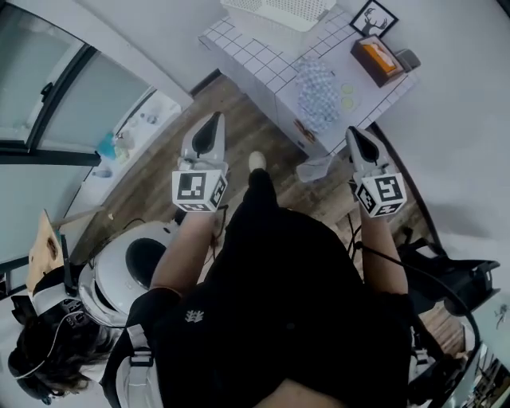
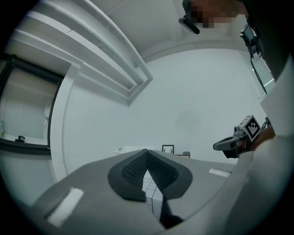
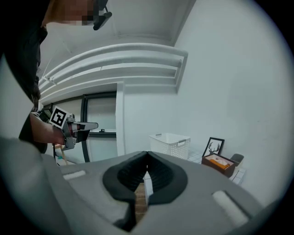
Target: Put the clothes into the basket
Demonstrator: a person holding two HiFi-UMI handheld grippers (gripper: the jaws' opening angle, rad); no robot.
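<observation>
Approach stage, judged: no garment is picked up yet. The white-tiled counter (image 1: 253, 57) carries the white basket (image 1: 279, 13) at its far end and, nearer its front edge, a crumpled pale patterned garment (image 1: 317, 94), apart from the basket. Left gripper (image 1: 214, 121) and right gripper (image 1: 354, 134) hover short of the counter, jaws pressed together on nothing. Next move probably calls for spreading one pair, reaching the garment and pinching a fold
</observation>
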